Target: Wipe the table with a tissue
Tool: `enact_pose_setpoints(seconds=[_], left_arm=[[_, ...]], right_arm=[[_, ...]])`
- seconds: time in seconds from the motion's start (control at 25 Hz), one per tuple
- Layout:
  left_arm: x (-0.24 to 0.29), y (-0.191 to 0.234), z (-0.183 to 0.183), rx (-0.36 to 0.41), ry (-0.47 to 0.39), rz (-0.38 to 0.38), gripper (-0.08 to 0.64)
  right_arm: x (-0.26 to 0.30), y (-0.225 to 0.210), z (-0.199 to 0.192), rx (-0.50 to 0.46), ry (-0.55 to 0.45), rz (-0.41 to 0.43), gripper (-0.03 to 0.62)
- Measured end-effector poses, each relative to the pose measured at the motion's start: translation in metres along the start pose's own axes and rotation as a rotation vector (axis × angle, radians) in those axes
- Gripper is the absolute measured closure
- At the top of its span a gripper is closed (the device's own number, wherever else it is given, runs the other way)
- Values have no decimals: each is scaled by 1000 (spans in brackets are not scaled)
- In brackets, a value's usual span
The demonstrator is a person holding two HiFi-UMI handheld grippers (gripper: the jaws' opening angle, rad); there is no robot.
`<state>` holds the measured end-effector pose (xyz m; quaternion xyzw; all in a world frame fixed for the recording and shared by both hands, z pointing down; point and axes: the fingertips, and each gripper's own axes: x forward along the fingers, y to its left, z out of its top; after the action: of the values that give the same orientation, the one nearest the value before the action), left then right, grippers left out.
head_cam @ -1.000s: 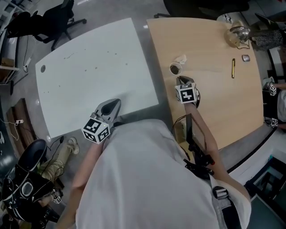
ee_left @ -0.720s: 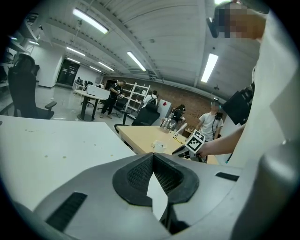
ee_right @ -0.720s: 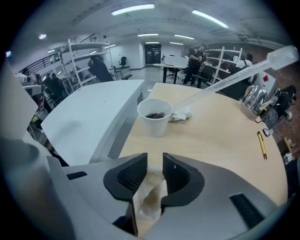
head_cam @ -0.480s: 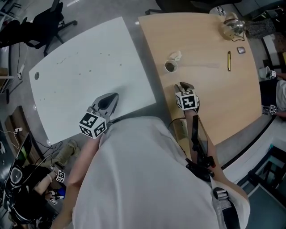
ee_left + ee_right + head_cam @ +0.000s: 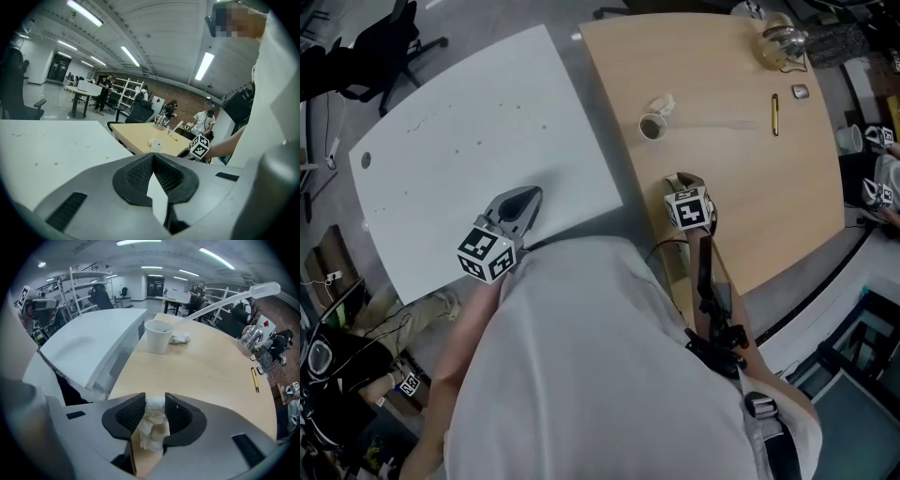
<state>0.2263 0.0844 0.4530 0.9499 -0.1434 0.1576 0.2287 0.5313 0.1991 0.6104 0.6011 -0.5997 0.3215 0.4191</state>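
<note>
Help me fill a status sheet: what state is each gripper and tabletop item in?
left gripper: shut, empty
right gripper: jaws have just been opening, apart around the tissue
tissue: crumpled, between the right jaws
paper cup: upright
second tissue: crumpled beside the cup
pen: lying flat

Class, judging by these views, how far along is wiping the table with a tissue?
Done: nothing visibly wiped; specks dot the white table. In hand: a crumpled tissue sits between the right gripper's jaws, which have just been opening above the wooden table. Left: the wiping itself.
</note>
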Motion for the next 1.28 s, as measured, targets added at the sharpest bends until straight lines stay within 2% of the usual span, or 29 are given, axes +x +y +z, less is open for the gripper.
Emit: enact_pose_setpoints(seconds=[0.16, 0.2, 0.24, 0.28, 0.36, 0.52, 0.6, 0.64, 0.88, 1.0, 1.16, 1.28], left_arm=[[0, -2, 0, 3, 3, -8, 554], [0, -2, 0, 3, 4, -8, 554], [0, -2, -1, 3, 5, -8, 554], [0, -2, -2, 3, 6, -7, 554], [-1, -1, -2, 2, 6, -5, 554], [-1, 0, -1, 3, 9, -5, 554], [-2, 0, -2, 3, 13, -4, 554], [-2, 0, -2, 2, 15, -4, 554], [1, -4, -2, 7, 19, -10, 554], [4, -7, -1, 11, 15, -9, 554], [5, -12, 0, 15, 11, 4, 554], [5, -15, 0, 9, 7, 22, 554]], right_arm=[[3, 7, -14, -26, 58, 60, 465], [4, 10, -18, -42, 81, 81, 397], [6, 12, -21, -67, 105, 96, 365], [6, 13, -24, -98, 127, 99, 364], [6, 9, -27, -140, 157, 75, 365], [3, -7, -27, -98, 155, 28, 374], [1, -13, -28, -88, 128, 5, 447], [0, -15, -28, -87, 113, -1, 460], [-15, -13, 1, -89, -23, 11, 488], [-29, 1, 28, -26, -148, 110, 489], [-60, 32, 74, 166, -386, 372, 489], [-77, 51, 100, 291, -495, 542, 489]])
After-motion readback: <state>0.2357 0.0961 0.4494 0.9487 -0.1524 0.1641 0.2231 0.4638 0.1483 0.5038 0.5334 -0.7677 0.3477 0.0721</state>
